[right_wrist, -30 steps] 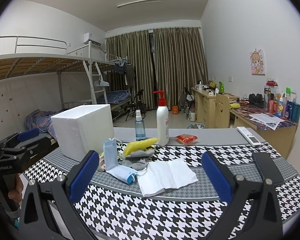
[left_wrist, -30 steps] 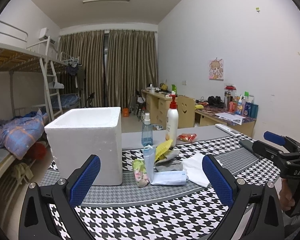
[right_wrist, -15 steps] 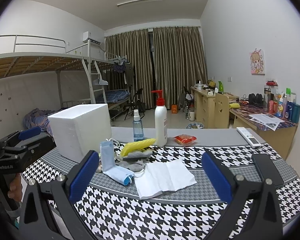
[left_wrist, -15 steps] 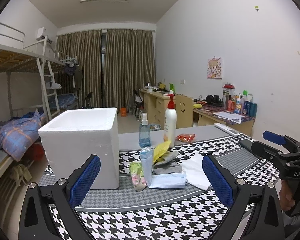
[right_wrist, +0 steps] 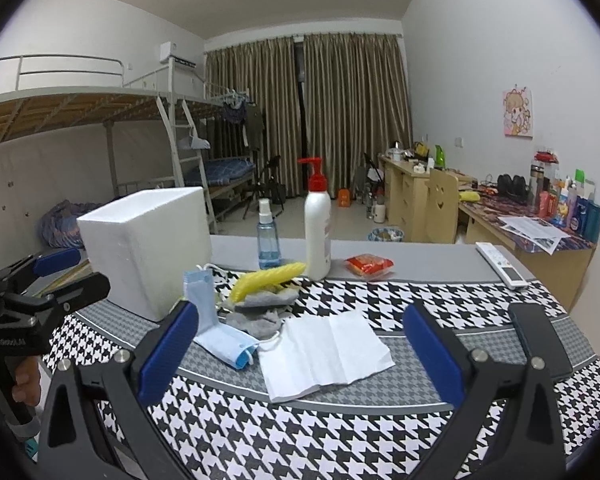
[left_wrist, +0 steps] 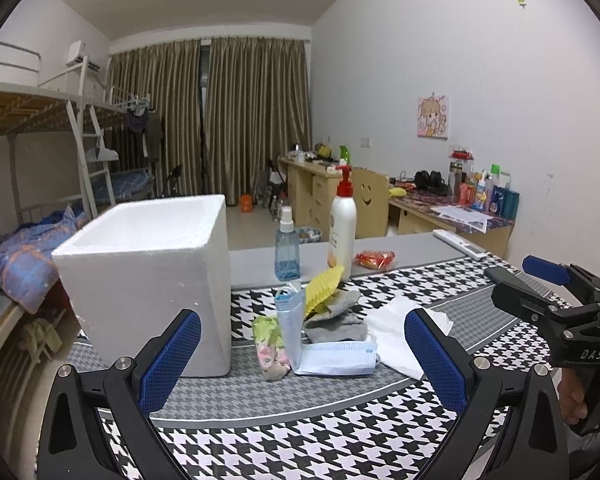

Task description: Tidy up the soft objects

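Soft pile: centre of both views, just right of the foam box (left_wrist: 148, 280); blue face mask (left_wrist: 328, 354) folded, one half upright, the other flat with its long axis left to right; yellow cloth (right_wrist: 266, 278) slanting up to the right over grey socks (right_wrist: 260, 312).
Tissue (right_wrist: 324, 354): flat, right of the mask.
Left gripper (left_wrist: 302, 364): spread wide, empty.
Right gripper (right_wrist: 300, 354): spread wide, empty.
Surface: houndstooth cloth (right_wrist: 340, 436) on a grey table.
Room: bunk bed upper left, curtains centre.

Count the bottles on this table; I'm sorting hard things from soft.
2: a blue spray bottle behind the soft pile, and a white pump bottle right beside it.
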